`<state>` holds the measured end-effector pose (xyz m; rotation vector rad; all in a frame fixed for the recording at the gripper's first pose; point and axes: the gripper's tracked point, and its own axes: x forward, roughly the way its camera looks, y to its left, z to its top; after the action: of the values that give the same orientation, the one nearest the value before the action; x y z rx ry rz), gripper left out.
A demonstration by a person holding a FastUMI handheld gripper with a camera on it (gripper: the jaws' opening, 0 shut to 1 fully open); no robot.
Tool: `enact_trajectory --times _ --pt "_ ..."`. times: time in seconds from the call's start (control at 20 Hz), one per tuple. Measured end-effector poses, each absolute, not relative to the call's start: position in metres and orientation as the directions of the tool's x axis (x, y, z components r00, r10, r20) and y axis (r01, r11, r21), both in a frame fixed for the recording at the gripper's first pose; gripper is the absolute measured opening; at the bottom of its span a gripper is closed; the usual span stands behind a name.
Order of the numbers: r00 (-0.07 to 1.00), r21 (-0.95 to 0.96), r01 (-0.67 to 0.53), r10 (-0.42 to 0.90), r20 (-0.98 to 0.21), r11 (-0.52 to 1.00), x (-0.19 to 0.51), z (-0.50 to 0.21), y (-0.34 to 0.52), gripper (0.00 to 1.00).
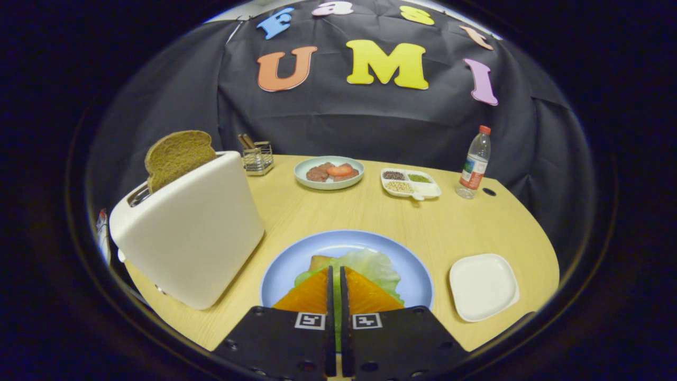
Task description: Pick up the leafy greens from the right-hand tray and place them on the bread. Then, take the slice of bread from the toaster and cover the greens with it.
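Laying the greens point(370, 264) on the bread point(319, 260), gripper point(336, 275) pinched nearly closed on them; next, release and fetch the toaster point(195, 233) slice point(177, 157).

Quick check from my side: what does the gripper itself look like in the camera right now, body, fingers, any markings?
The gripper has two flat black plates, studded with small round holes or screws near their edges. Each plate carries a square black-and-white fiducial tag near its inner front corner. Two wedge-shaped fingers taper forward, with thin dark strips along their inner faces, almost meeting over the leafy greens.
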<state>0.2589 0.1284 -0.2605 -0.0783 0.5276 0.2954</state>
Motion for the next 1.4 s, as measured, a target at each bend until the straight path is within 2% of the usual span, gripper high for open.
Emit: enact_trajectory --times 0.05,0.1,0.15,0.2,0.25,0.4,0.75,0.95,1.3,1.4 --pt "0.829 0.003 -0.294 0.257 -0.496 0.956 0.255 -0.252 0.128 0.13" --pt "0.835 0.007 -0.293 0.26 -0.486 0.956 0.251 -0.243 0.129 0.16" --pt "0.84 0.011 -0.29 0.261 -0.476 0.957 0.247 -0.234 0.129 0.34" --pt "0.846 0.014 -0.285 0.258 -0.466 0.958 0.244 -0.224 0.129 0.44" --pt "0.848 0.025 -0.293 0.272 -0.456 0.956 0.24 -0.213 0.133 0.61" --pt "0.859 0.027 -0.3 0.282 -0.427 0.954 0.231 -0.178 0.144 0.98" --pt "0.861 0.073 -0.353 0.355 -0.364 0.933 0.219 -0.099 0.205 0.96" --pt "0.824 0.083 -0.428 0.426 -0.374 0.9 0.22 -0.094 0.254 0.96" --pt "0.812 0.053 -0.367 0.347 -0.469 0.929 0.251 -0.129 0.301 0.96" --pt "0.816 0.034 -0.326 0.299 -0.495 0.945 0.26 -0.139 0.305 0.87"
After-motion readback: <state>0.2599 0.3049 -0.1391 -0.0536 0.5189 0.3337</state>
